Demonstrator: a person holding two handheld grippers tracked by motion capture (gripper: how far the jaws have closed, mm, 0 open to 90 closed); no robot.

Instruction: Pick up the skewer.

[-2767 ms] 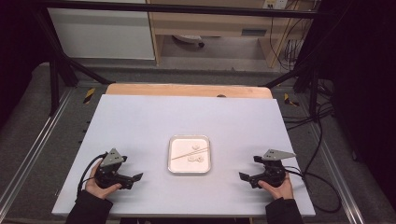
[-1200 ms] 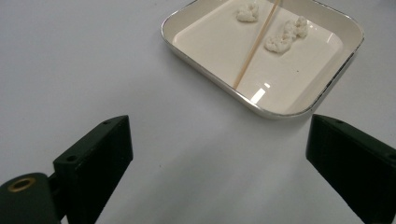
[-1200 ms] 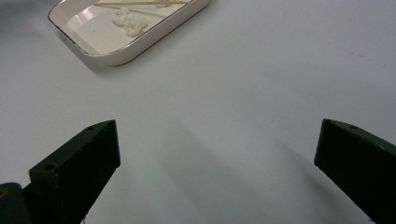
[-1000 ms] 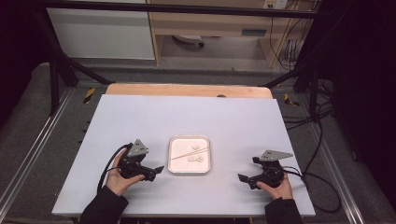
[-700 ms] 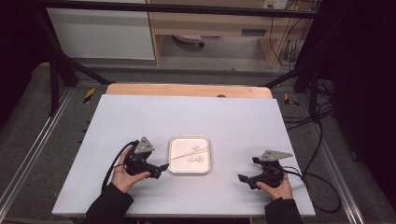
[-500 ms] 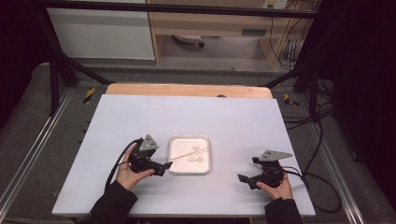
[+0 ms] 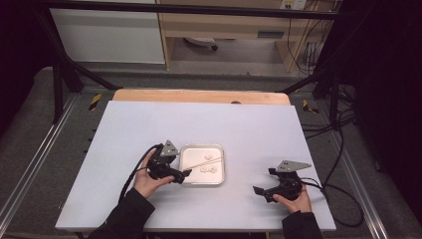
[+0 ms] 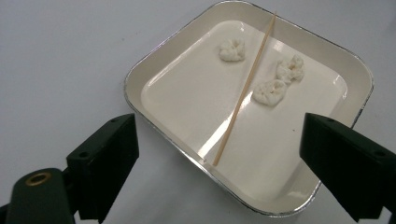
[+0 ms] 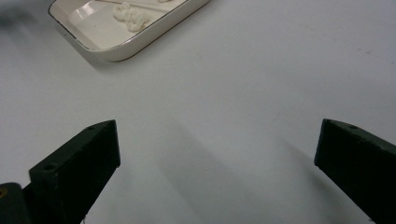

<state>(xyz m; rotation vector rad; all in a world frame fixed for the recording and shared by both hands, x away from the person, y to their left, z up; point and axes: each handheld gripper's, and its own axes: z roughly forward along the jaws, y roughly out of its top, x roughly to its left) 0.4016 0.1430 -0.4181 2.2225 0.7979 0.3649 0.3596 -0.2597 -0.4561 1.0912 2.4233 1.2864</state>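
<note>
Left gripper [image 7: 183, 174] sits at the tray's 9 o'clock edge in the high view, jaws spread wide and just easing inward, nothing clamped; in the left gripper view its two black jaws straddle the near corner of the tray [image 8: 135, 74] without touching it. Tray is a shallow white square dish with a thin metal-looking rim, at table centre, slightly toward 6 o'clock on the white table [image 7: 249, 124]. Inside it: a wooden skewer [image 8: 245, 91] lying diagonally, its low tip near the tray's 6 o'clock rim, its far end resting on the rim at about 1 o'clock. Three small white lumps [image 8: 273, 91], dough-like or cotton-like, cannot tell which; one at 11 o'clock of the skewer's middle, two close together at its 3 o'clock side.

Skewer likely the target: light, stiff, thin, probably brittle if bent, and prone to roll or slip on the glossy tray floor. Best hold is probably near the low end or mid-length, jaws across the shaft; the end raised on the rim gives clearance underneath. Lumps look soft and squashable, so light pinch only. Tray itself looks light and may slide if nudged.

Right gripper [image 7: 263, 190] rests at 4 o'clock of the tray, well apart from it, jaws wide apart and empty over bare table in the right gripper view.
</note>
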